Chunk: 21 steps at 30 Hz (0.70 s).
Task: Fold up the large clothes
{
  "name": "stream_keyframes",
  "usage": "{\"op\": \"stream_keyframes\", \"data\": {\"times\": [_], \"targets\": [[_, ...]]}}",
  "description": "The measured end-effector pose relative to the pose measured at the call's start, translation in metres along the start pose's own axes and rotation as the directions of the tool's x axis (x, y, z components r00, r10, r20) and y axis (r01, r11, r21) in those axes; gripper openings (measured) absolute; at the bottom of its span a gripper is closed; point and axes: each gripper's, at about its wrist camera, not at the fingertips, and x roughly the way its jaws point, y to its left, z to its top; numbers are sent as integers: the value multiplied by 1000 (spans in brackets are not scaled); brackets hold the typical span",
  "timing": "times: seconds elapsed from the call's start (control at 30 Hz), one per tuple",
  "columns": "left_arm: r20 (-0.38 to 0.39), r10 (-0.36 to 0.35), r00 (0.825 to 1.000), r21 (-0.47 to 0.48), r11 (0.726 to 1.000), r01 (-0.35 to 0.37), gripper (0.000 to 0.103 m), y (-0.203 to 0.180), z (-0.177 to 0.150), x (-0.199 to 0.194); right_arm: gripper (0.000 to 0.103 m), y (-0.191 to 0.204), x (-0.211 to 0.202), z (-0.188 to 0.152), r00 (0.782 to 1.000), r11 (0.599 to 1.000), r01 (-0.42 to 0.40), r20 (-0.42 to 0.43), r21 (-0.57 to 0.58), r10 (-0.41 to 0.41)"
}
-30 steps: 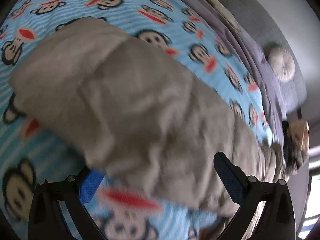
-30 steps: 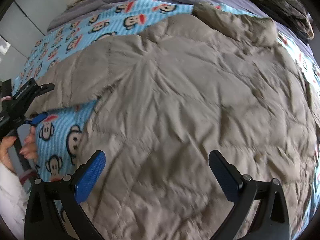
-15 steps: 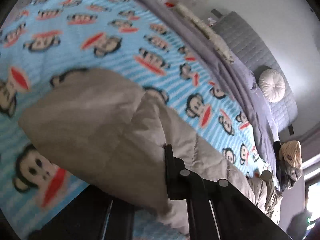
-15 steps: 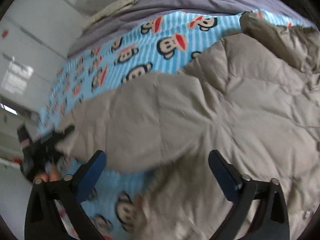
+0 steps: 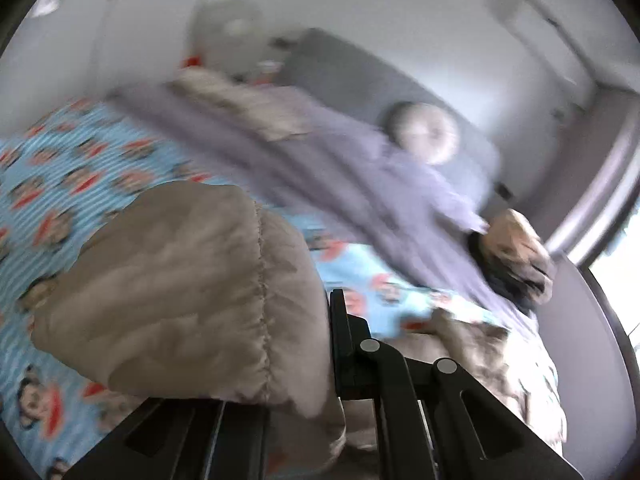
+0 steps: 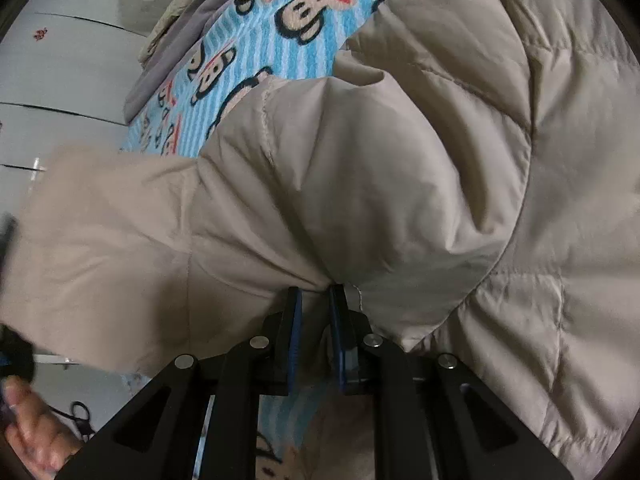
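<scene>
Left tongs (image 5: 326, 344) clench the beige quilted jacket's (image 6: 400, 184) sleeve, raised above the bed (image 5: 60, 184); right tongs (image 6: 316, 300), angled down, have just been closing and pinch a jacket fold.

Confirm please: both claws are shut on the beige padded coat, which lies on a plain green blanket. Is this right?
Not quite. The blanket is not plain green: it is light blue striped with cartoon monkey faces, as the right wrist view shows. The rest holds: the left claw and right claw are both shut on the beige padded coat.
</scene>
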Motion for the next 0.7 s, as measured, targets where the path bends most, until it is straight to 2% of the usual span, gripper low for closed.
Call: {"op": "stream_keyframes", "data": {"times": [0.07, 0.17, 0.23, 0.3, 0.37, 0.43, 0.57, 0.6, 0.63, 0.67, 0.7], "targets": [[-21, -63, 998, 58, 996, 65, 9, -43, -1, 9, 15, -6, -8, 1, 997, 997, -73, -24, 16, 74], [-78, -146, 986, 154, 976, 156, 9, -111, -15, 28, 16, -23, -40, -3, 991, 990, -136, 13, 39, 135], [-132, -163, 978, 222, 956, 189, 9, -151, -32, 45, 16, -43, -75, -8, 989, 991, -125, 78, 43, 122], [-188, -172, 967, 287, 932, 221, 9, -189, -57, 65, 16, -66, -108, -14, 988, 996, -77, 141, 53, 69], [-250, -146, 957, 342, 912, 228, 9, -220, -88, 89, 16, -94, -142, -21, 980, 997, 1, 201, 75, -16], [-308, -84, 948, 394, 895, 208, 9, -240, -119, 115, 16, -126, -173, -27, 965, 990, 67, 243, 122, -95], [-421, 62, 905, 501, 847, 175, 10, -258, -183, 153, 16, -181, -217, -44, 941, 970, 120, 288, 213, -180], [-427, 93, 900, 527, 834, 164, 15, -261, -194, 156, 16, -188, -222, -47, 937, 967, 121, 295, 225, -185], [-435, 111, 894, 544, 823, 163, 37, -258, -202, 156, 16, -193, -226, -49, 936, 966, 115, 300, 231, -183], [-446, 112, 888, 547, 819, 171, 53, -252, -208, 154, 16, -196, -230, -51, 936, 966, 109, 304, 234, -179], [-447, 101, 889, 545, 818, 181, 78, -252, -210, 149, 16, -196, -231, -51, 935, 966, 106, 306, 236, -177]]}}
